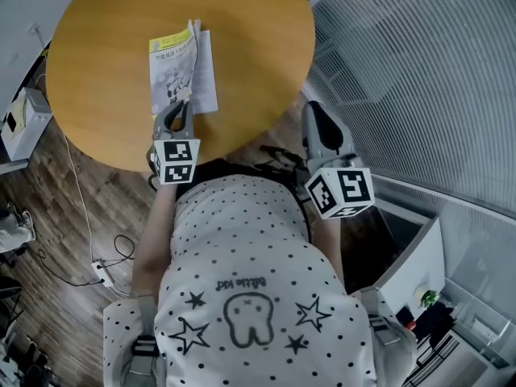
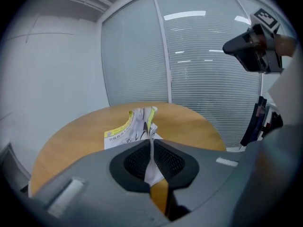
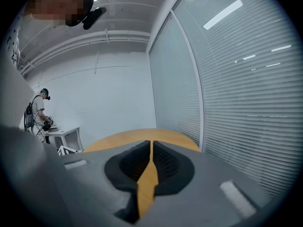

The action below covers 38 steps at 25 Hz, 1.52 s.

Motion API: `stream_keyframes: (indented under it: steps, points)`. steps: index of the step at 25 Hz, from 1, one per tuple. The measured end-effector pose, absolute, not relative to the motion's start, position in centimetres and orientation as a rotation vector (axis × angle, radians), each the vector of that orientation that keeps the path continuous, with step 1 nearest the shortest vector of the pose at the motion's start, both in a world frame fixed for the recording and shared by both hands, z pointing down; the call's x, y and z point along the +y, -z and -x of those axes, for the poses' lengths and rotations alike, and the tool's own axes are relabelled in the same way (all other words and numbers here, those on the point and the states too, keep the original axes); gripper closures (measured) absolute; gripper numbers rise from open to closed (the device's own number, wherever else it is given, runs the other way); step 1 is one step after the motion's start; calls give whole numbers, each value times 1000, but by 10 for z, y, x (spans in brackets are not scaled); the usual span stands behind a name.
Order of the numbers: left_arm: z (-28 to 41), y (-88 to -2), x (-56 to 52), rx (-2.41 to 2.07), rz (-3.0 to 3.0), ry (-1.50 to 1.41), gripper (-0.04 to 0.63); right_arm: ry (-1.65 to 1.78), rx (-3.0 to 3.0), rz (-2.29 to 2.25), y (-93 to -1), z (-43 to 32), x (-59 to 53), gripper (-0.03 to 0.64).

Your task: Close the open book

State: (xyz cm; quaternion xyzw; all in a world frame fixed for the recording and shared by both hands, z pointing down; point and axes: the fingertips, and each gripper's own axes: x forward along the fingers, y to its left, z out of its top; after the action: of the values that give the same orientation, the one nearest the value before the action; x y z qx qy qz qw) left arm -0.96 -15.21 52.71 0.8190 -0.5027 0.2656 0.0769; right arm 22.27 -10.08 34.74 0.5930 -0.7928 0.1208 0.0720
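An open book (image 1: 173, 67) with yellow-topped printed pages lies on the round wooden table (image 1: 105, 31), near its front edge. One leaf stands up on edge along the middle of the book (image 2: 135, 124). My left gripper (image 1: 184, 105) reaches over the table edge and is shut on that raised leaf; the paper runs between the pads of the left gripper (image 2: 150, 145). My right gripper (image 1: 313, 110) hangs off the table's right side, apart from the book. The right gripper (image 3: 151, 144) is shut with nothing between its pads.
A glass wall with blinds (image 1: 419, 63) runs along the right. A white box (image 1: 20, 119) and cables (image 1: 89, 248) are on the floor at left, a white cabinet (image 1: 415, 268) at lower right. Another person (image 3: 40, 112) stands at a far white table.
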Motion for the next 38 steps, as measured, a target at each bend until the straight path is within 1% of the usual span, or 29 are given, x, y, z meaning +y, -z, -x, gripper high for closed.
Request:
stream_keyframes:
  steps: [7,29,38]
  points:
    - [-6,-543,-152,-1439,-2469,-911,565,-365,-2364,-1815,-349,-241,-101,595]
    - [-36,-598,-152,-1170,-2468,-1282,548,-401,-2333,-1842,-358,-262,-105,595]
    - [-41,-617,-155,-1121,-2427,-1315,532,-409,-2341,-1826,-362,-259,-109,595]
